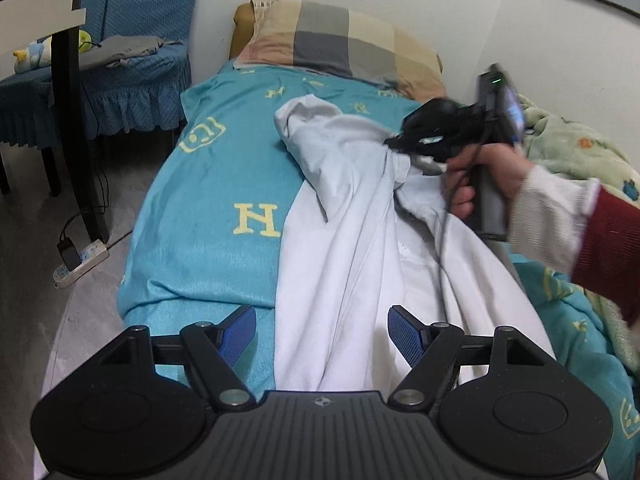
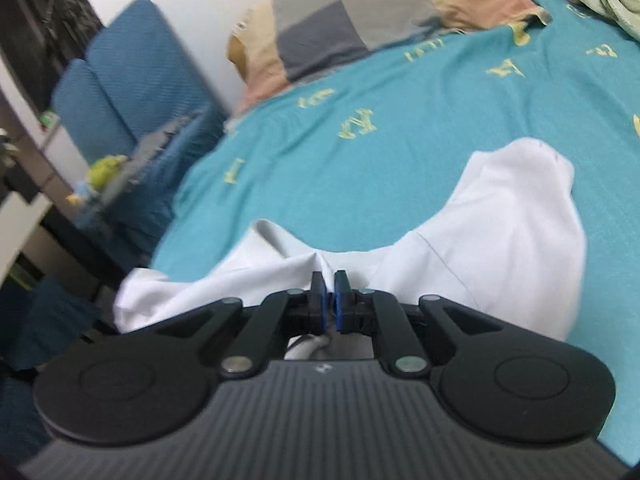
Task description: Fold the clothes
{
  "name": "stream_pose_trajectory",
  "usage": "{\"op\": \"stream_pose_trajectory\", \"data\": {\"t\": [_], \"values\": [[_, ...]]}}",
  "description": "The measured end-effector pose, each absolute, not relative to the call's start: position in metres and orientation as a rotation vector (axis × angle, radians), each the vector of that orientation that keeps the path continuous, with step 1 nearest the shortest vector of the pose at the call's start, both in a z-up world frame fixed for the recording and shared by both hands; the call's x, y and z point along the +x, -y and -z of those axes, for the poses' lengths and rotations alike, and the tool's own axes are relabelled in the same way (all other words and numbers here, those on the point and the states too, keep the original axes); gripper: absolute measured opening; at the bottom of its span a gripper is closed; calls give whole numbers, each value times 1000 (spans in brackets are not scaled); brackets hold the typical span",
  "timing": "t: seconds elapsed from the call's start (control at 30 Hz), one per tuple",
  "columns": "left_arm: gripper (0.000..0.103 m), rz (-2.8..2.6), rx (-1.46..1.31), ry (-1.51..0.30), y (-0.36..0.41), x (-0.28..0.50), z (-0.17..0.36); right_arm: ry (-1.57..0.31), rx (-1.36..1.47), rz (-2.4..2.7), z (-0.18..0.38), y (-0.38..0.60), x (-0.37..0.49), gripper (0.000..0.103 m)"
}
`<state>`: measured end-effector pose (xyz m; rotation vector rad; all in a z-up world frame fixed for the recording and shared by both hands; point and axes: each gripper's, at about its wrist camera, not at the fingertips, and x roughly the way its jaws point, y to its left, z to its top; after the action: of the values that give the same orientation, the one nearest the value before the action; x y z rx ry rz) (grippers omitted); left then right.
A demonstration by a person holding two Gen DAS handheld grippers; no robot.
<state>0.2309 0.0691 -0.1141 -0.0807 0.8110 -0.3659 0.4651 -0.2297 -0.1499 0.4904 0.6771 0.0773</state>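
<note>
Landmark: white garment (image 1: 352, 240), laid lengthwise on the bed (image 1: 208, 200), long axis running from the near edge toward the pillow (image 1: 344, 40).

Left of it: bare teal sheet, then floor with a power strip (image 1: 80, 262) and a blue-covered chair (image 1: 132, 80). Nothing there blocks the move.

Left tongs (image 1: 322, 334): released, pads wide apart, nothing between them. They straddle the garment's near left hem, one pad over the sheet, one over the cloth, pointing down along the long axis. The hem is directly ahead and below, so it's the nearer grab for the left hand.

Right tongs (image 2: 329, 300): clenched on a bunched fold of the garment, at its far right side near the shoulder or sleeve; cloth hangs from the pinch. In the left wrist view the right hand (image 1: 480, 176) holds that part lifted off the bed.

Right of the garment: a green blanket (image 1: 580, 152) heaped against the wall, close to the lifted side. My read: it's the only thing likely to snag if the fold swings that way.
</note>
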Motion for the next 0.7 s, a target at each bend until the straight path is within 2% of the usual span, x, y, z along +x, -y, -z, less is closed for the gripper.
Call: {"op": "stream_pose_trajectory", "data": {"t": [0.17, 0.43, 0.5, 0.53, 0.57, 0.6, 0.63, 0.7], "values": [[75, 371, -93, -800, -71, 227, 109, -674, 440, -149, 106, 226, 409, 11], [75, 384, -79, -749, -67, 197, 74, -680, 372, -213, 39, 210, 246, 12], [75, 376, -70, -757, -68, 187, 64, -706, 350, -219, 30, 205, 204, 23], [75, 379, -69, -764, -68, 182, 61, -700, 356, -213, 27, 204, 184, 39], [75, 384, -58, -779, -70, 176, 57, -696, 366, -220, 25, 204, 165, 59], [75, 389, -43, -797, -71, 170, 54, -693, 378, -228, 23, 203, 146, 68], [75, 392, -21, -817, -73, 162, 51, -690, 389, -235, 21, 203, 127, 70], [75, 390, 10, -871, -83, 149, 47, -675, 406, -248, 20, 205, 96, 69]]}}
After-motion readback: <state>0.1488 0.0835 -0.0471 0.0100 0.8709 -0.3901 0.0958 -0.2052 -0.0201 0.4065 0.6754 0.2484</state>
